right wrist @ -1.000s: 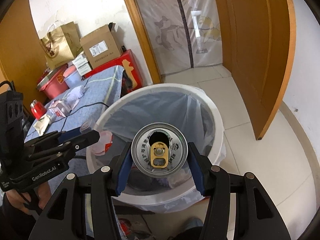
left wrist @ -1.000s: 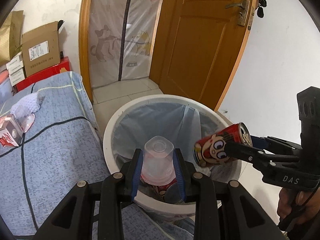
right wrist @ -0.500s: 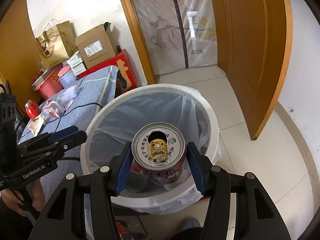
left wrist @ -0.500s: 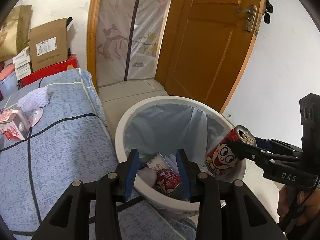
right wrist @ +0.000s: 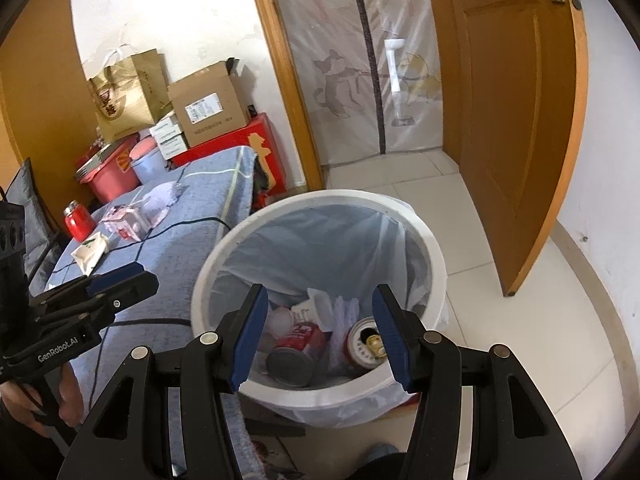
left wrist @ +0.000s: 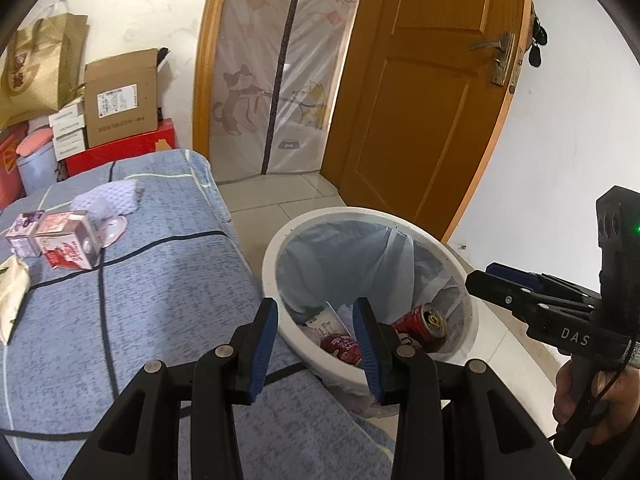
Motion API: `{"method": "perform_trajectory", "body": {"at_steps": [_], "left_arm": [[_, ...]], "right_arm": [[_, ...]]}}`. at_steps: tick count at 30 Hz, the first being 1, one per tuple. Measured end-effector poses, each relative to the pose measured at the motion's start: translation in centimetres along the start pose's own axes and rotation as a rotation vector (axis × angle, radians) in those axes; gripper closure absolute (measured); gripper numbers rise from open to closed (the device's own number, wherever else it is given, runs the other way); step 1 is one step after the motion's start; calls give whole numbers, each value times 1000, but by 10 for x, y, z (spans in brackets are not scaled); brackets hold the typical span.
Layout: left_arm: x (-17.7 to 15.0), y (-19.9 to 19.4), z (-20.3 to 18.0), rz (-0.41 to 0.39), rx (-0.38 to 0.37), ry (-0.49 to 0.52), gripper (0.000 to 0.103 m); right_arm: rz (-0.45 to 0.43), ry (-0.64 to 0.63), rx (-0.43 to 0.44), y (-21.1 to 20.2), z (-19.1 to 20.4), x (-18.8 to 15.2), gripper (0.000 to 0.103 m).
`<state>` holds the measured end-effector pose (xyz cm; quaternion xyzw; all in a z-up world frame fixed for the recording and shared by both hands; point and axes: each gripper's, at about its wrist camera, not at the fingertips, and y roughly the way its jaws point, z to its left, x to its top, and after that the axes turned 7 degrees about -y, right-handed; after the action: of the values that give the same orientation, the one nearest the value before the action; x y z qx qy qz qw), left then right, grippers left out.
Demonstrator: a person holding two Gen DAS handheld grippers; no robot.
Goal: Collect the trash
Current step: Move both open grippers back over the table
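Far left, on the blue checked bed cover (left wrist: pixel 152 280), lie a white sachet (right wrist: pixel 90 255), two small milk cartons (left wrist: pixel 66 246) side by side, and a pale lilac cloth (left wrist: pixel 110 200) just beyond them. A red flask (right wrist: pixel 76 220) stands at the far edge of the bed. Behind the bed, against the wall, sit a gold paper bag (right wrist: pixel 128 96), a cardboard box (left wrist: pixel 122 108) and a red box (right wrist: pixel 240 144).

The left tongs (left wrist: pixel 316 344) hang over the edge of the bed beside the bin, their blue pads spread and nothing between them; the jaws have just been opening.

Right of the bed stands the white trash bin (right wrist: pixel 436 264), lined with a pale blue bag (left wrist: pixel 352 252). Inside it lie two red drink cans (right wrist: pixel 296 352), one showing its base and one (right wrist: pixel 368 346) its gold pull tab, with a white yoghurt cup (right wrist: pixel 316 308), a clear plastic cup (right wrist: pixel 280 320) and crumpled white paper among them.

The right tongs (right wrist: pixel 320 336) hover above the bin's near rim, pads wide apart and empty. A hand (left wrist: pixel 580 392) grips their handle.

Farther right an orange wooden door (left wrist: pixel 432 100) stands ajar, next to a translucent curtain (left wrist: pixel 280 80) printed with two cartoon animals.
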<state>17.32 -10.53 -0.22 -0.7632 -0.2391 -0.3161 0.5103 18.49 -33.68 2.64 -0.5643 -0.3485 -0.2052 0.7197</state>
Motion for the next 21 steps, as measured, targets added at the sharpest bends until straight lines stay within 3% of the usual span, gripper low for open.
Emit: {"method": "perform_trajectory", "body": {"at_steps": [9, 21], "left_arm": [[-11, -36, 17, -32, 28, -38, 64], [-30, -78, 61, -79, 140, -110, 64]], "right_arm": [[-29, -60, 95, -13, 35, -1, 48], [-22, -160, 233, -5, 91, 1, 48]]}}
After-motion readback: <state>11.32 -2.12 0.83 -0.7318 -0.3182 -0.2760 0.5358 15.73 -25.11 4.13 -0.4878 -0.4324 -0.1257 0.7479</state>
